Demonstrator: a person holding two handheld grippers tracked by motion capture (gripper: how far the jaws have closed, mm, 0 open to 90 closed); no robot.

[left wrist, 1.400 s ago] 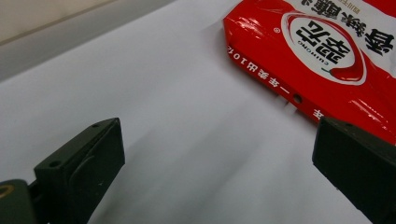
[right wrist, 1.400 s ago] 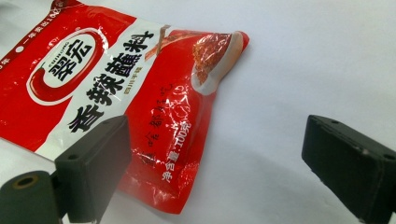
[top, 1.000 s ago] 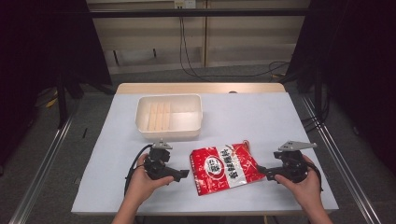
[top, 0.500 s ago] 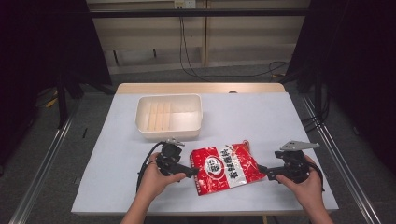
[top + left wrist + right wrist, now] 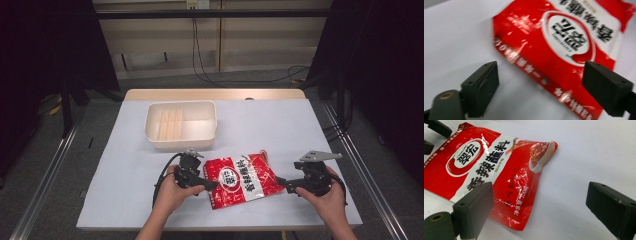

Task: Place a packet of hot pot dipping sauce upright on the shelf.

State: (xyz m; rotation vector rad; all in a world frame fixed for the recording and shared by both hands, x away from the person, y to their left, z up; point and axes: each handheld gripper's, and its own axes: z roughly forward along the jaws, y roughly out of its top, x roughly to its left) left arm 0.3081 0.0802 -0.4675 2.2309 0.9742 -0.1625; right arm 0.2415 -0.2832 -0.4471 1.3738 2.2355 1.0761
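Observation:
A red and white seasoning packet (image 5: 240, 179) lies flat on the white table cover near the front edge. My left gripper (image 5: 210, 183) is at the packet's left end, open. In the left gripper view the packet's sealed edge (image 5: 554, 75) lies between the two spread jaws of that gripper (image 5: 544, 83). My right gripper (image 5: 281, 184) is at the packet's right end, open too. In the right gripper view its left jaw overlaps the packet's corner (image 5: 519, 195), and the right gripper (image 5: 542, 205) spans bare cover to the right. The left gripper's jaws (image 5: 436, 130) show beyond the packet.
A white divided tray (image 5: 180, 142) stands behind the packet, with pale strips (image 5: 170, 124) in its left compartment. Black cables trail from both grippers. The cover's front edge is close to the person's hands. Metal rails run along both sides of the table.
The left gripper has moved right, up to the packet's left edge. The right gripper and the packet have stayed about where they were.

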